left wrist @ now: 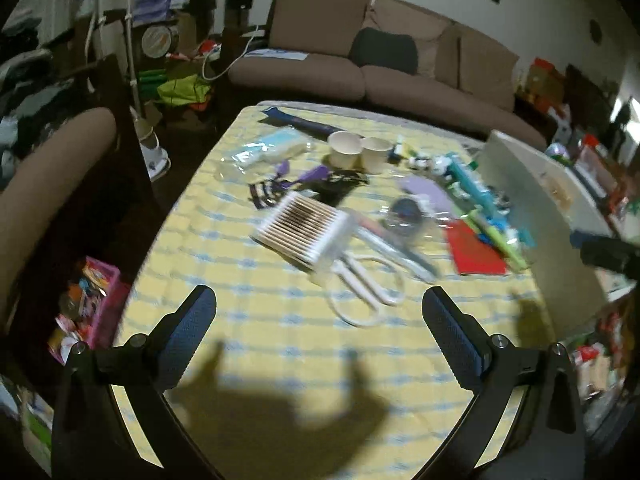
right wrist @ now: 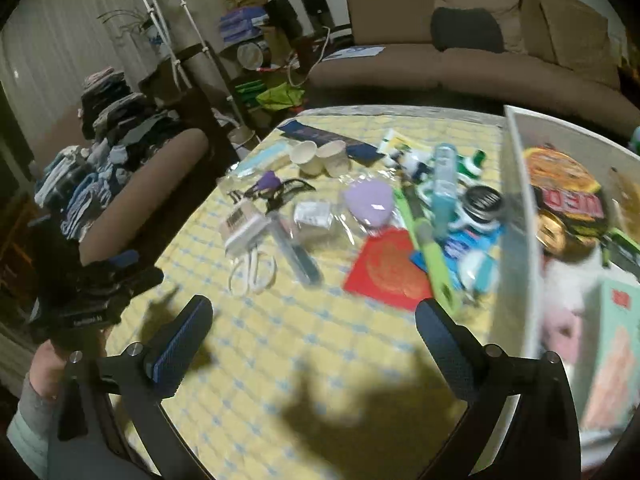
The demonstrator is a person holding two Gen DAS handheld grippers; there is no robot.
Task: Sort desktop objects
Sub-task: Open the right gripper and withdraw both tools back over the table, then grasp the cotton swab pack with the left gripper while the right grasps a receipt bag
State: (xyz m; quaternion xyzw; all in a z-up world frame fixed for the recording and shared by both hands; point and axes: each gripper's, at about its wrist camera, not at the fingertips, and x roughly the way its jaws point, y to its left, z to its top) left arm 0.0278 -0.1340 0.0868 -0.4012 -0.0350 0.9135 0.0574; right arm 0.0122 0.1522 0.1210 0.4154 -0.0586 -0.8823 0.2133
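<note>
Many small objects lie on a yellow checked tablecloth (left wrist: 248, 340). A box of cotton swabs (left wrist: 304, 228) and white scissors (left wrist: 366, 280) lie just beyond my left gripper (left wrist: 320, 312), which is open and empty above the cloth. My right gripper (right wrist: 314, 320) is open and empty; a red envelope (right wrist: 390, 270) and a green pen (right wrist: 424, 236) lie just past its right finger. Two paper cups (left wrist: 360, 150), a purple pouch (right wrist: 368, 200) and a black round tin (right wrist: 482, 200) lie further back.
A white storage box (right wrist: 516, 216) holding packets stands at the table's right edge; it also shows in the left wrist view (left wrist: 532, 184). A brown sofa (left wrist: 360, 76) runs behind the table. A pink basket (left wrist: 94, 304) sits on the floor at the left.
</note>
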